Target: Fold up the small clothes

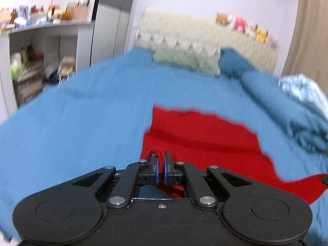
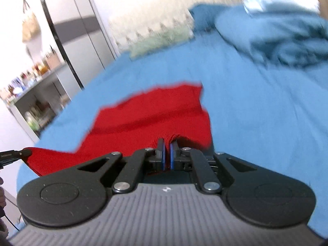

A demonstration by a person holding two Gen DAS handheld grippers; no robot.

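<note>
So the biggest thing here is the bed with a blue sheet (image 1: pixel 82 112), and there's a rumpled blue blanket (image 2: pixel 287 47) bunched up off to the right near the headboard (image 1: pixel 205 34). The red knit garment (image 1: pixel 205 139) is spread across the middle of the sheet, far edge lying on the bed, near edge lifted. Left gripper (image 1: pixel 161 162) has its jaws pinched together on a bit of the red knit at the near left corner, and the right gripper (image 2: pixel 167 151) is clamped on the near right corner the same way. Both views are blurry, so can't make out sleeves or what kind of garment it is. My guess is this is early: no crease visible yet, the near edge is just picked up, and the actual folding over plus any second fold is all left to do.
</note>
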